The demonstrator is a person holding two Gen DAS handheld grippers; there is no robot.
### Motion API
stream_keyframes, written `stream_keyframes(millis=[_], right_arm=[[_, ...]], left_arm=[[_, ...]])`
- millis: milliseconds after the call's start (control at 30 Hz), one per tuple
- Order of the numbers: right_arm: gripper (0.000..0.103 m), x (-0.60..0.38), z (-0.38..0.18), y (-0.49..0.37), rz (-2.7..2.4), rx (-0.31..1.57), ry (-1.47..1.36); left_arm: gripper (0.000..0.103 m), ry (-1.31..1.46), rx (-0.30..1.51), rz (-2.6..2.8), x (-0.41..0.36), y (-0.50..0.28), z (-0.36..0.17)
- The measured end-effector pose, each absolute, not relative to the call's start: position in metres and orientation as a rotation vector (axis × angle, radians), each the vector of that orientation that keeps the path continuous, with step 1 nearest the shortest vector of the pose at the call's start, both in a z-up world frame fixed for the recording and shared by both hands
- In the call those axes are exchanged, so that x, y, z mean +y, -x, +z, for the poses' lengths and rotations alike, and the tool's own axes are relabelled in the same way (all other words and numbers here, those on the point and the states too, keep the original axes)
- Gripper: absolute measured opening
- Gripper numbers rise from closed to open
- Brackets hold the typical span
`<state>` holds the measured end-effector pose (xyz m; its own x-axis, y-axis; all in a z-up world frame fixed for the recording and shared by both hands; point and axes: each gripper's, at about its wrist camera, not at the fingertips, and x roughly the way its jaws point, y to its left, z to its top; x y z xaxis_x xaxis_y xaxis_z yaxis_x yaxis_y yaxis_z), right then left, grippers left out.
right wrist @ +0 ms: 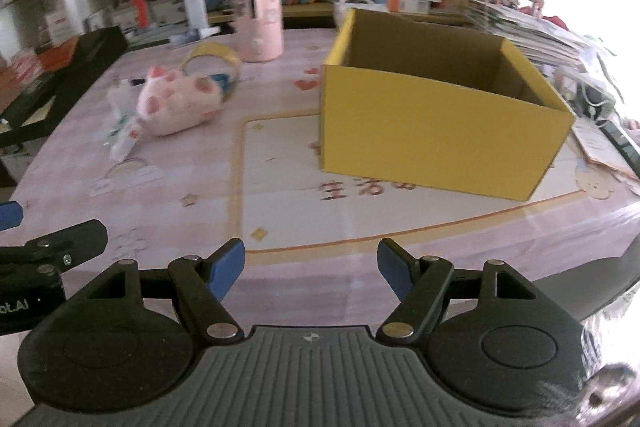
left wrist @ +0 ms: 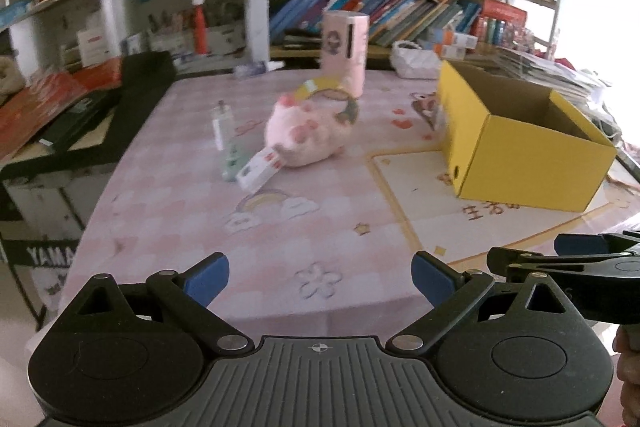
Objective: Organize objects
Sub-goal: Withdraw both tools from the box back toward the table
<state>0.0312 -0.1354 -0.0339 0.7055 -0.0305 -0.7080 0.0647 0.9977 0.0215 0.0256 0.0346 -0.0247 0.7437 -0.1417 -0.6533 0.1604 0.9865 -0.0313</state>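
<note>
Ahead of both grippers, across the pink tablecloth (left wrist: 280, 239), we list the loose things and one container. Left gripper (left wrist: 320, 277): jaws spread, nothing between them. Right gripper (right wrist: 311, 269): jaws likewise spread and empty. Pink plush toy (left wrist: 306, 135): straight ahead of our left gripper and well apart from it, lying on its side, long axis running across our view; from the right gripper it sits ahead and off to the left, so we judge the left hand the nearer. Touching or just beside the plush: a small carton (left wrist: 259, 169), a green tube (left wrist: 232, 161), a clear bottle (left wrist: 222, 121), a tape roll (left wrist: 320, 87) behind it, and a pink cylinder (left wrist: 344, 51) standing upright farther back. Yellow box (right wrist: 440, 115): open-topped, directly ahead of our right gripper, ahead and right of the left; what we see of its interior is bare cardboard, nothing placed inside.
</note>
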Motion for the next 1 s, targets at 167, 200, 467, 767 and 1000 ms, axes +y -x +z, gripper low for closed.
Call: stream_keyframes(millis=[167,200,467,767,1000], right_arm=[[0.072,-0.117,-0.030,-0.025,-0.012,0.774,-0.038],[0.072,-0.114,-0.029,-0.024,-0.005,0.770,-0.036],[0.072,-0.095,-0.023,-0.015,0.032,0.743,-0.028],[0.072,-0.082,-0.020,-0.010,0.048,0.724,-0.023],[0.072,-0.076,-0.019,-0.009,0.050,0.720,-0.020]], left_arm=[[0.099,-0.018,0.707,-0.138,0.051,-0.014,-0.022],[0.099,-0.017,0.705,-0.134,0.053,-0.012,-0.022],[0.099,-0.012,0.680,-0.110,0.069,0.002,-0.016],[0.099,-0.016,0.670,-0.108,0.080,0.008,-0.015],[0.099,-0.013,0.670,-0.108,0.085,0.008,-0.015]])
